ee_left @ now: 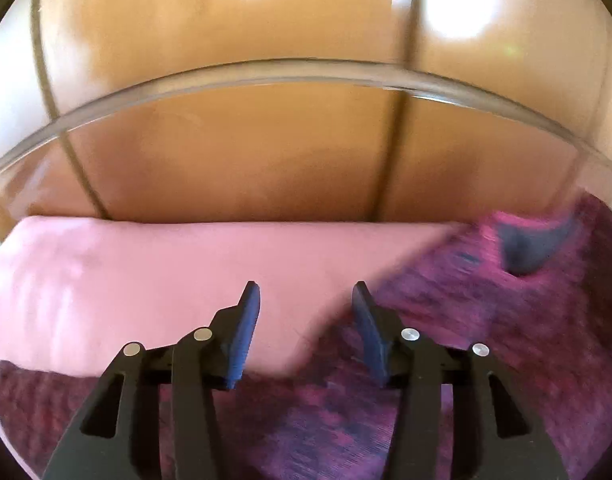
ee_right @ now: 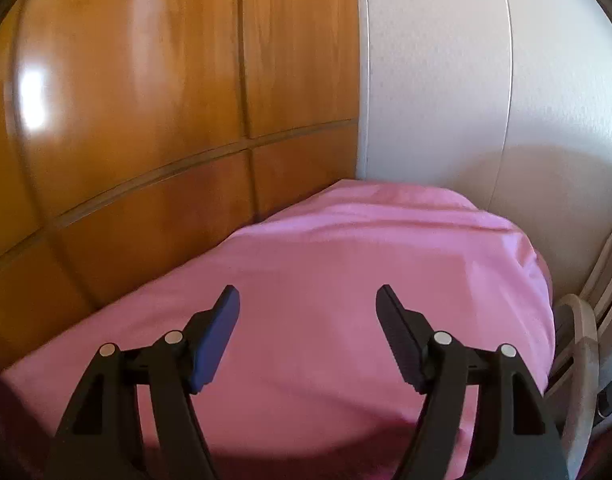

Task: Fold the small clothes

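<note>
You have one magenta knit sweater (ee_left: 486,320) on one pink sheet (ee_right: 326,280). Your left gripper (ee_left: 306,300) and right gripper (ee_right: 308,304) both gape empty above them.

Wooden panels (ee_right: 146,120) close behind bed (ee_right: 346,260), seemingly

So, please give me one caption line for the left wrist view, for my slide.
Open left gripper above a magenta knit garment lying on a pink sheet, wooden panels behind.
</note>
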### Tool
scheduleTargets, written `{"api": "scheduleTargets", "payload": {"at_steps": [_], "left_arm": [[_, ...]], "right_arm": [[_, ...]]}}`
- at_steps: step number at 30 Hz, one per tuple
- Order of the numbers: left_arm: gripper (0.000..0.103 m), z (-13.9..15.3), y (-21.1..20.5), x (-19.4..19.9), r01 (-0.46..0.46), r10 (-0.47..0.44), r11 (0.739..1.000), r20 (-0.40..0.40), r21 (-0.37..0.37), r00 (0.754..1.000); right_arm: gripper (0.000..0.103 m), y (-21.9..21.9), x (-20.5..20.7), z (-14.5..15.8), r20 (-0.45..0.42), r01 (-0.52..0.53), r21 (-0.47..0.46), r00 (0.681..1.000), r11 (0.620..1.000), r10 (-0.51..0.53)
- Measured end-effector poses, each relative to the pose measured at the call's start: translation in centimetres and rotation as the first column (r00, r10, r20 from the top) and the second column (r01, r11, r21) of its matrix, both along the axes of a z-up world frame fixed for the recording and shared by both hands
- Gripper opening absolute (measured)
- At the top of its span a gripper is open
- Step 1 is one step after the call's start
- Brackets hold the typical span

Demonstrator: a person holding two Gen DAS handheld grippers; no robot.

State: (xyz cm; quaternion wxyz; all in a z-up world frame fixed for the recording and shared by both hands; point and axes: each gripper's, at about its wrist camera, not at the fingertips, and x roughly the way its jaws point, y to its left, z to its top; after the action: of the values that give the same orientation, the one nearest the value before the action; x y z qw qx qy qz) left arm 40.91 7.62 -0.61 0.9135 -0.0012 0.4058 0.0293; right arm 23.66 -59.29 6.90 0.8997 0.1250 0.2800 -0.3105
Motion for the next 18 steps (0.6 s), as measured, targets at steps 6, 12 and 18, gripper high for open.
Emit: {"api": "scheduleTargets", "payload": {"at_steps": [6,12,18], "left_arm": [[0.048,1.6,2.5,-1.0,-0.084,0.083,0.996,0.076,0.011,0.994],[0.056,2.6,0.3,-6.9,-0.026,0.026,1.0,0.155,-0.005,0.988],[0.056,2.3,-3.8,-12.8,0.144,-0.133,0.987,0.134,-0.072,0.982]], "right_arm": [[0.061,1.2,-11.8,0.1,-0.026,-0.062,0.084,0.998,0.995,0.064],[0.052,7.4,-15.5,-5.7,-0.177,-0.277,0.259,0.928,0.925,0.327],[0.047,11.3,-5.0,-9.0,-0.19,-0.388,0.24,0.88,0.89,0.435]]}}
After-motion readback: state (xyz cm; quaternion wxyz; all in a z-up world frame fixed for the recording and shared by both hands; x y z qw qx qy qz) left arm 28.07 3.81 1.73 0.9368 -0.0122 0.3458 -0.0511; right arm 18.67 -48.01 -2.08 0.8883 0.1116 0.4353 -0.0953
